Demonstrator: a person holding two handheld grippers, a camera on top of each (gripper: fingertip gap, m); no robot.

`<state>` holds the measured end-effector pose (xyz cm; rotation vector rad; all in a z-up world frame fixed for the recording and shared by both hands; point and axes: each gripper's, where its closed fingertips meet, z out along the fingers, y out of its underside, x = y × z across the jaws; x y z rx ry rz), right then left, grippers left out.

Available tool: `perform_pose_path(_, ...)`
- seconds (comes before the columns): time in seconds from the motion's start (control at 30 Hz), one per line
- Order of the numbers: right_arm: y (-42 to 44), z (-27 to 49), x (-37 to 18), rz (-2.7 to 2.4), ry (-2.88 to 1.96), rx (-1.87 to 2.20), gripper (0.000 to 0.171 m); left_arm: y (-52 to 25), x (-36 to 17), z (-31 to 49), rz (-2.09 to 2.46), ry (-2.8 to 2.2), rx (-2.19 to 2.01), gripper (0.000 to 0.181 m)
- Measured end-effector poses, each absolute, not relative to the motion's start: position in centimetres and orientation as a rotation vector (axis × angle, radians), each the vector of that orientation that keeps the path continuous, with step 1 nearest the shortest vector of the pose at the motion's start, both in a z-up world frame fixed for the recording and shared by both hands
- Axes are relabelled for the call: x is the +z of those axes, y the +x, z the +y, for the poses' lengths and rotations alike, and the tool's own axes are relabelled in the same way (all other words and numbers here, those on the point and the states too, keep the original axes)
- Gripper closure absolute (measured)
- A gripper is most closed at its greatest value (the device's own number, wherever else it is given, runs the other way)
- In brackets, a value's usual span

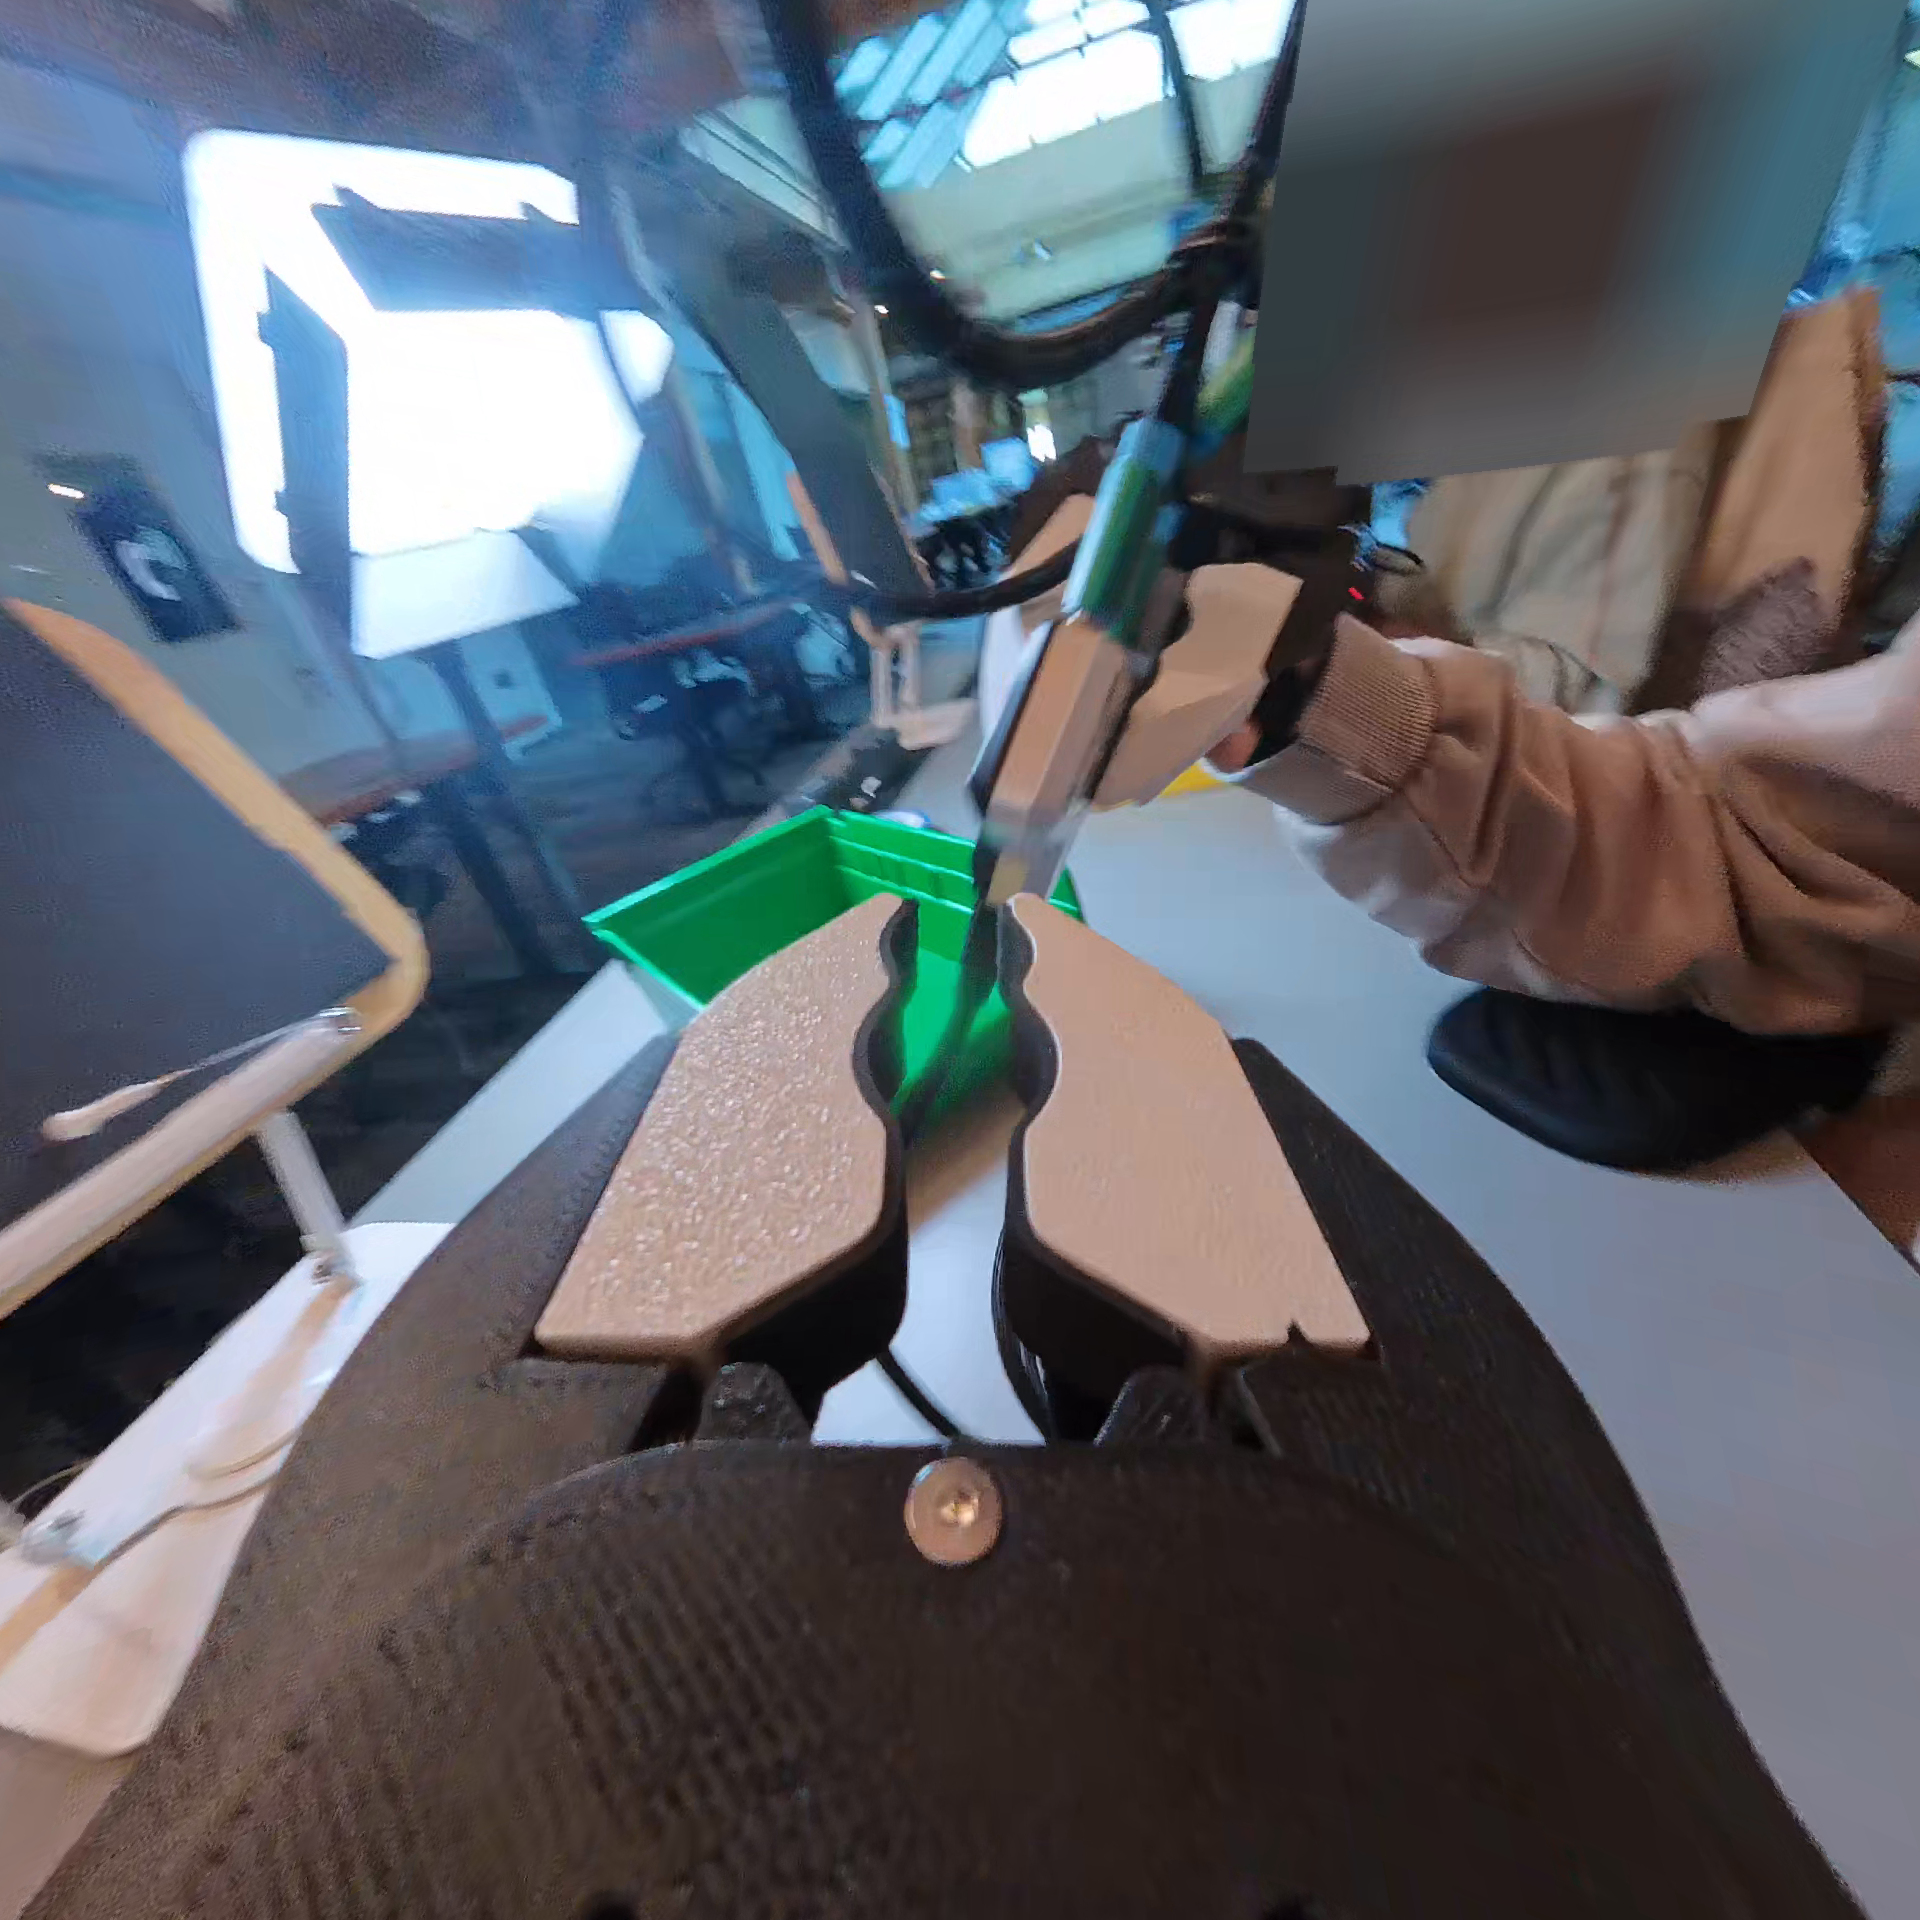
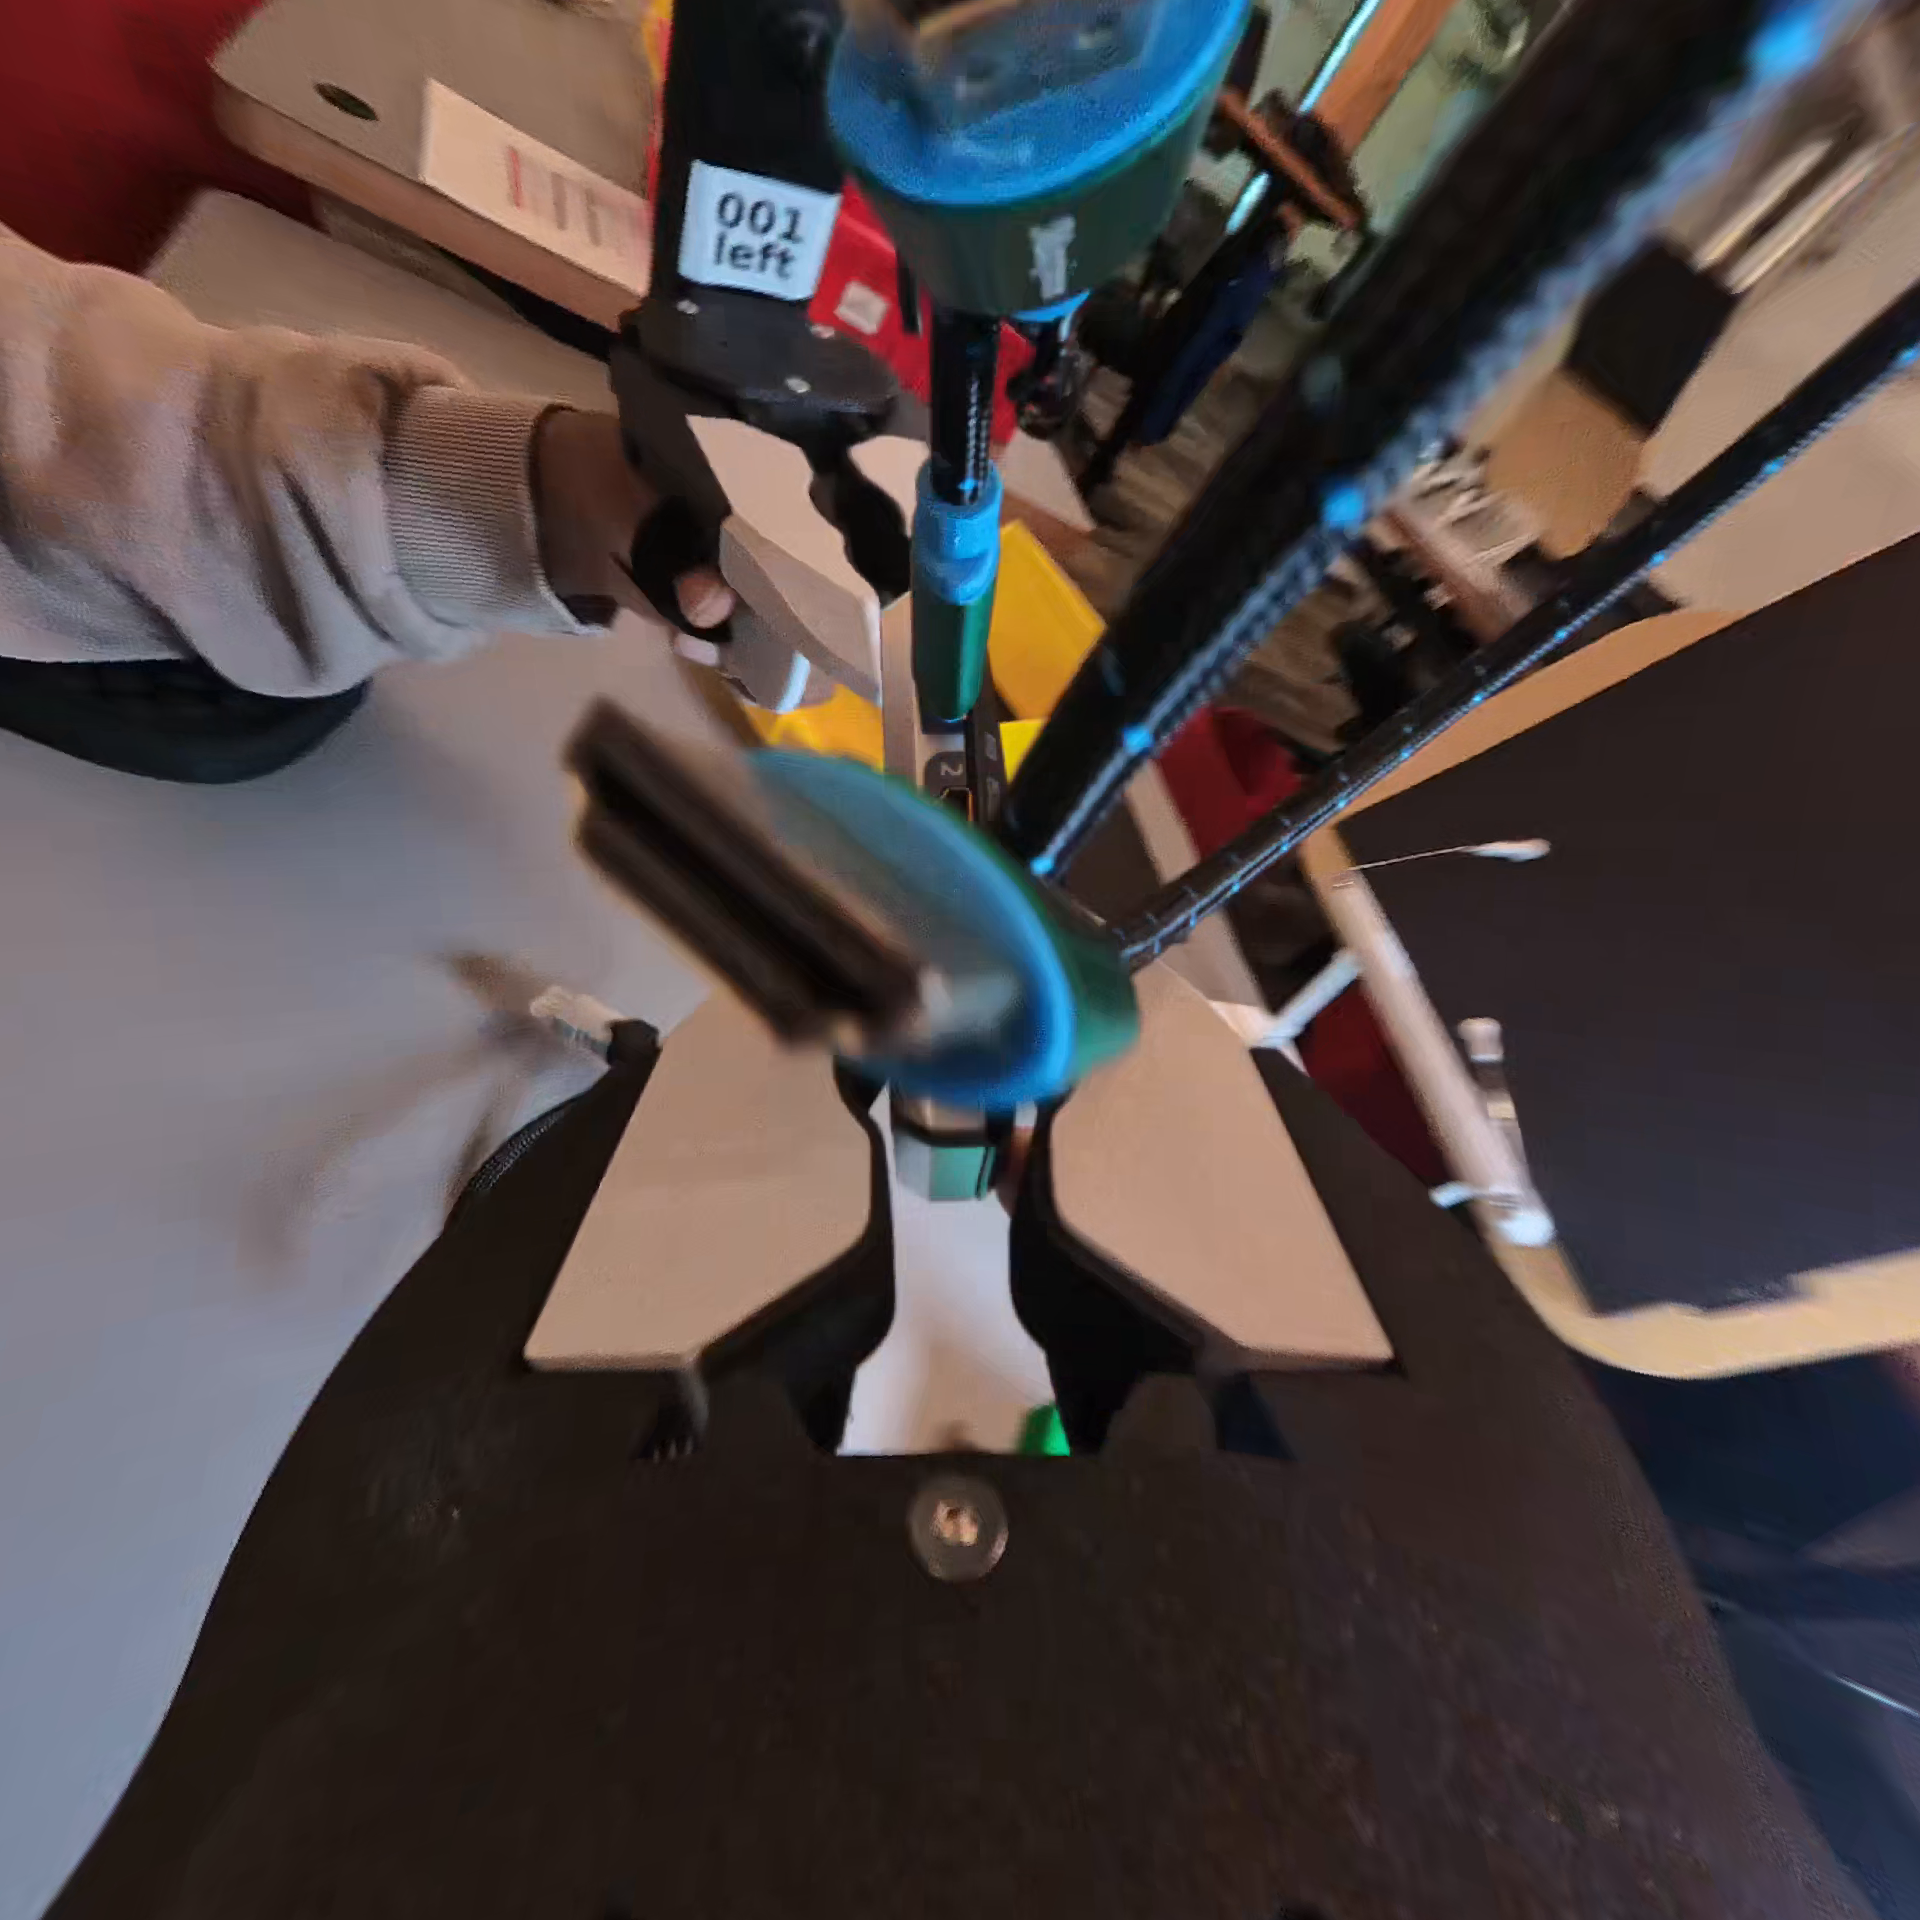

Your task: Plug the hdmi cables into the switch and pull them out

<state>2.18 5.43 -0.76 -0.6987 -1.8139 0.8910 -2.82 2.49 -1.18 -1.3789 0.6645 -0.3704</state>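
My right gripper (image 2: 956, 1039) is shut on a thin silver HDMI switch (image 2: 940, 1148), seen edge-on, with a green plug at its near end. It also shows in the left wrist view (image 1: 1049, 810), holding the switch (image 1: 1044, 717) above the white table. A green HDMI plug (image 2: 951, 623) sits in the switch's far end. My left gripper (image 1: 961, 920) is nearly closed with its tips either side of that dark plug and cable (image 1: 979, 961). A loose green-bodied HDMI plug (image 2: 831, 914) hangs blurred in front of my right fingers. Black cables (image 2: 1403, 582) run upward.
A green bin (image 1: 727, 914) stands on the white table (image 1: 1455, 1351) behind my left fingers. A yellow bin (image 2: 1039, 613) sits farther off. A black wood-rimmed board on a stand (image 1: 156, 883) is to the left. A dark pad (image 1: 1621, 1081) lies under the person's sleeve (image 1: 1558, 810). Spacing between my two grippers at the tips: around 7 cm.
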Motion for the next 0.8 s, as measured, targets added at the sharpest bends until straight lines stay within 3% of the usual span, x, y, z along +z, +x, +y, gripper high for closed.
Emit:
perform_pose_path(0.2,4.8,12.0,9.0,-1.647,-0.645,0.504,0.150,-7.5,1.6,1.4,0.511,-1.335,-0.270,0.165)
perform_pose_path(0.37,5.2,19.8,11.4,-1.581,-0.764,0.240,0.150,-7.8,1.4,1.5,0.516,-1.349,-0.222,0.164)
perform_pose_path(0.53,5.5,26.5,8.3,-1.547,-0.881,0.075,0.150,-7.9,0.7,2.0,0.531,-1.378,-0.185,0.164)
perform_pose_path(0.8,6.2,35.5,-3.4,-1.606,-0.931,-0.291,0.150,-8.6,-0.3,2.5,0.520,-1.412,-0.162,0.165)
